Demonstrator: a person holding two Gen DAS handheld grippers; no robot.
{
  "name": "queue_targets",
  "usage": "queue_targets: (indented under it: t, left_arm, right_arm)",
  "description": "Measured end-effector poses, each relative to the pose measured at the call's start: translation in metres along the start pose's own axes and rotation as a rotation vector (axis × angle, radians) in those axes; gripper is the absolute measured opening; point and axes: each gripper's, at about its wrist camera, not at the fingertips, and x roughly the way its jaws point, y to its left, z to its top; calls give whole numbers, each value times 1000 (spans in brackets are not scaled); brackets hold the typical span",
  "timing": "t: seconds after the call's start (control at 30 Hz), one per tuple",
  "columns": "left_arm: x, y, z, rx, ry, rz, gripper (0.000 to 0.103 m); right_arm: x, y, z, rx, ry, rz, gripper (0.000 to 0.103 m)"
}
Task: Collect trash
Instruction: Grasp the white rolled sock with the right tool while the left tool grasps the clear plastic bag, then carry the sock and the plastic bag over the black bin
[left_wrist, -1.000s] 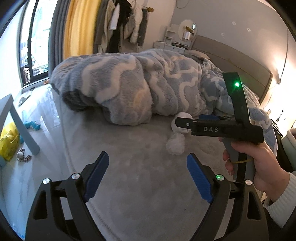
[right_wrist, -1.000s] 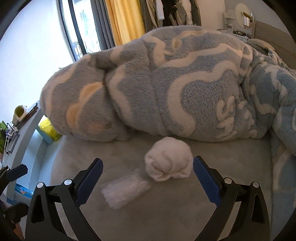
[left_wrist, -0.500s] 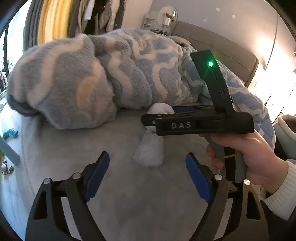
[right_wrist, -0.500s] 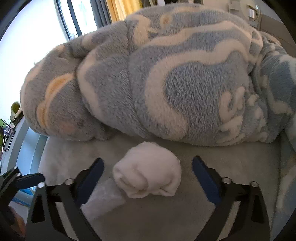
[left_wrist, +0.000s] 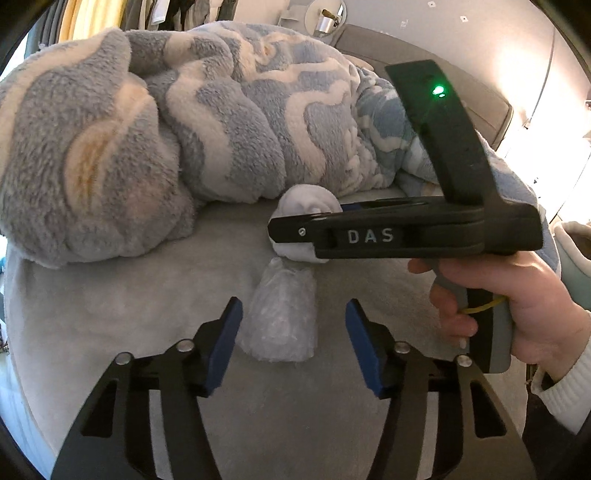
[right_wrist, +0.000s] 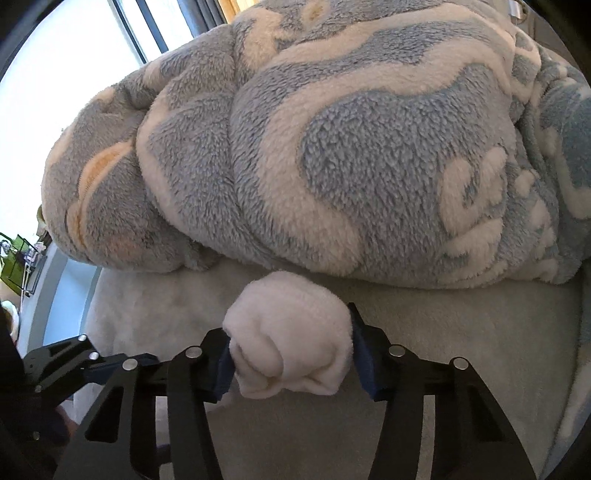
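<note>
Your right gripper (right_wrist: 290, 356) has just been closing and now pinches the white sock ball (right_wrist: 288, 339) on the grey bed sheet (left_wrist: 122, 302), while your left gripper (left_wrist: 293, 334), closing too, straddles the crumpled plastic wrapper (left_wrist: 282, 317) untouched.

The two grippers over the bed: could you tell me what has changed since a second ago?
Both came closer, jaws closing. The right gripper now clamps the white sock ball; the left gripper straddles the plastic wrapper without touching it. Blanket, ball and wrapper stayed put.

On the bed (left_wrist: 147, 332): one white fleece ball (right_wrist: 288, 336), one crumpled clear plastic wrapper (left_wrist: 282, 317), one blue-and-cream fleece blanket (left_wrist: 184, 129). Two hand-held grippers: left (left_wrist: 293, 339), right (right_wrist: 291, 354).
</note>
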Motion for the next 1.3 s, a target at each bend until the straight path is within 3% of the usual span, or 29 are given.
queue_targets:
  t: [0.23, 0.43, 0.73, 1.03, 1.3]
  left_arm:
    - [16, -7, 4, 0, 30, 28, 41]
    - [23, -11, 1, -20, 37, 45, 36]
    - [3, -23, -8, -60, 18, 59, 35]
    - [-39, -26, -38, -92, 12, 99, 35]
    - [-88, -18, -75, -133, 10, 174, 36]
  right_arm:
    - [-26, -14, 0, -9, -25, 20, 53]
    - [-59, -28, -10, 11, -54, 14, 53]
    - [-91, -27, -23, 22, -92, -4, 53]
    - [-120, -10, -31, 22, -130, 18, 53]
    - [-129, 40, -54, -4, -139, 44, 53]
